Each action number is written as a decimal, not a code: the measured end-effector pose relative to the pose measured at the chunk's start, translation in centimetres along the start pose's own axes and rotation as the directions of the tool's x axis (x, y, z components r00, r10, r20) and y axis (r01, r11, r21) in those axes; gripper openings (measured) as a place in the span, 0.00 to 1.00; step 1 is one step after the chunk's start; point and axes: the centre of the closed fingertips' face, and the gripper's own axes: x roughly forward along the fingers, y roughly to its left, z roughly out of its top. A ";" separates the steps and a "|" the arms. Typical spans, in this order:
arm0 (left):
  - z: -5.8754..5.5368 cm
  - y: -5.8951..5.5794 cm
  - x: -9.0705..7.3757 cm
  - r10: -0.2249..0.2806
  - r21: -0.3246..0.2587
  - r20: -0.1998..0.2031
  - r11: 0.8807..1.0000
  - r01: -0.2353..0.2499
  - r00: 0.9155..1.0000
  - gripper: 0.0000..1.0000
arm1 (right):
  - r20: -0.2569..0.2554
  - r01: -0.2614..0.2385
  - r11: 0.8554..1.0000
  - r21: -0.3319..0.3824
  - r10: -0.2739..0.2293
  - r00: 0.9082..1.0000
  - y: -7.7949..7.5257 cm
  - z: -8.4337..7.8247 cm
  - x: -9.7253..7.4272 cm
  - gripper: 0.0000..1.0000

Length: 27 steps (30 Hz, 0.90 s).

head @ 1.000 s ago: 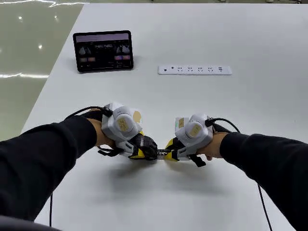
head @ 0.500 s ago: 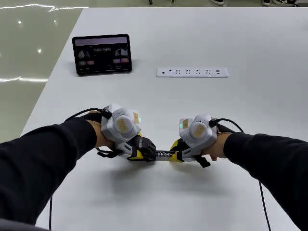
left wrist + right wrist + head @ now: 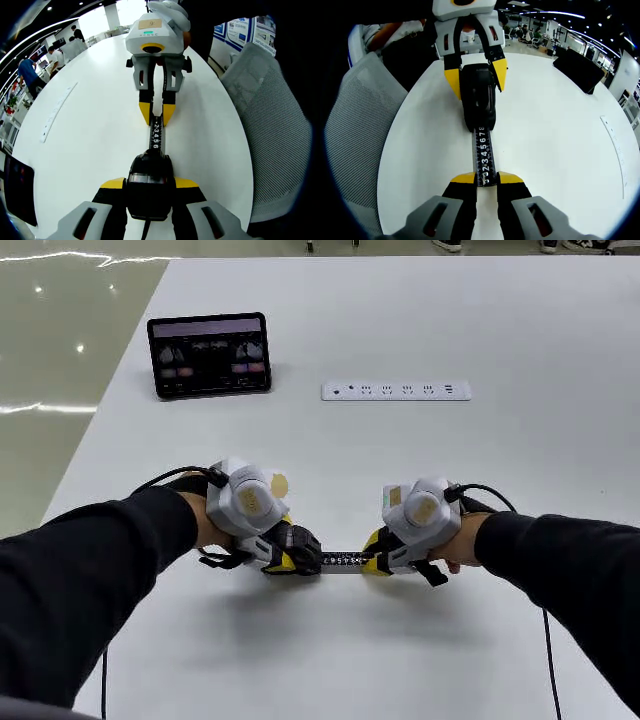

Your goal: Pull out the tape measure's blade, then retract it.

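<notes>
Glossy black plastic: case (image 3: 150, 195) in left gripper (image 3: 150, 183) jaws. Matt dark strip, white printed numerals: blade (image 3: 482, 145) between right gripper (image 3: 486, 178) jaws. Smooth white, faint sheen: counter (image 3: 400, 330). Grey mesh: chair (image 3: 270, 125).

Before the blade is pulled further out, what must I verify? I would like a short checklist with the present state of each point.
1. Left gripper clamps the tape measure case from both sides: ok.
2. Right gripper pinches the blade near its end, fingers closed on it: ok.
3. Blade runs straight and flat from case to right gripper, no twist: ok.
4. Power strip and tablet lie far from the pulling path on the table: ok.
5. End hook is caught by the fingers: cannot tell, it is hidden.
6. Blade lock is released: cannot tell.
</notes>
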 end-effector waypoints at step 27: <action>0.0 0.0 0.0 0.005 -0.011 0.010 1.000 -0.004 1.000 0.31 | -0.033 0.008 1.000 0.002 -0.008 0.999 -0.3 -2.2 -1.6 0.10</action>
